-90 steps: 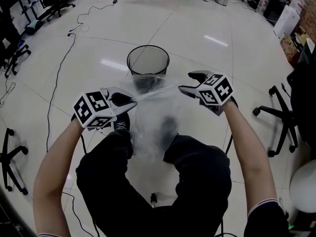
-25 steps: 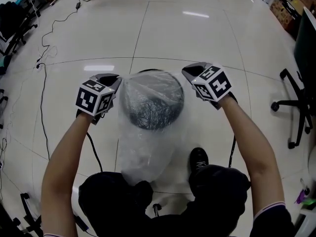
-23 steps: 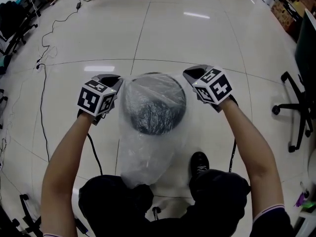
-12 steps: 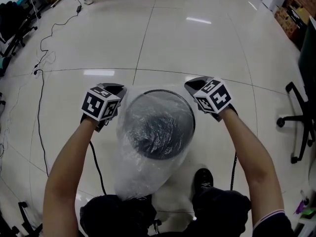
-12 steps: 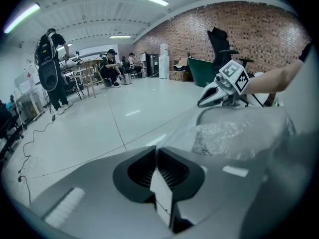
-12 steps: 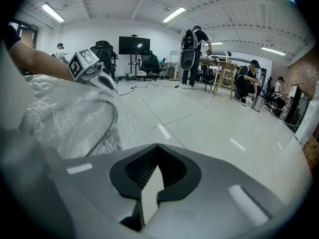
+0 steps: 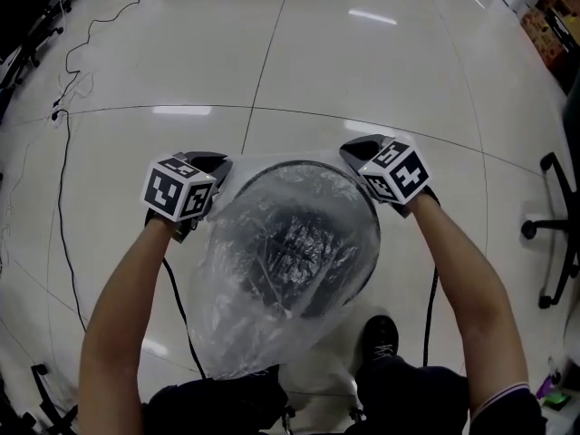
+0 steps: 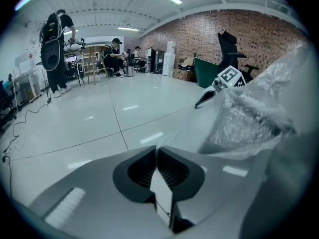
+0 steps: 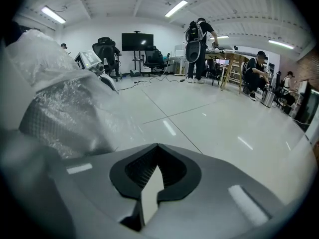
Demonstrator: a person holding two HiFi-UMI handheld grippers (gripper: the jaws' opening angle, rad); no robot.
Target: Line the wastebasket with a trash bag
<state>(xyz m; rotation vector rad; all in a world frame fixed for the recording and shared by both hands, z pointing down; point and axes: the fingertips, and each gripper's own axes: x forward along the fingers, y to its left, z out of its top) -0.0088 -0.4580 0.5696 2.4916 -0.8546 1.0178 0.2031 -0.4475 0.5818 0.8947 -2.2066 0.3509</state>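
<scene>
A black mesh wastebasket (image 7: 304, 238) stands on the white floor right below me, seen through a clear trash bag (image 7: 258, 333) stretched over its top. The bag's mouth is pulled wide between the two grippers, and its lower part hangs down the near side. My left gripper (image 7: 220, 164) is shut on the bag's edge at the basket's left rim. My right gripper (image 7: 356, 149) is shut on the edge at the right rim. In the left gripper view the jaws (image 8: 155, 151) are closed, with crinkled film (image 8: 254, 118) running off to the right. The right gripper view shows shut jaws (image 9: 157, 151) and film (image 9: 55, 103) on the left.
An office chair (image 7: 555, 234) stands at the right edge. A black cable (image 7: 62, 143) snakes over the floor on the left, and another cable (image 7: 177, 306) runs by my left arm. My shoe (image 7: 381, 338) is just behind the basket. People and desks (image 9: 234, 63) are far off.
Both grippers have come down with the bag's mouth, which now sits lower and wider around the wastebasket's rim. The basket looks larger and closer.
</scene>
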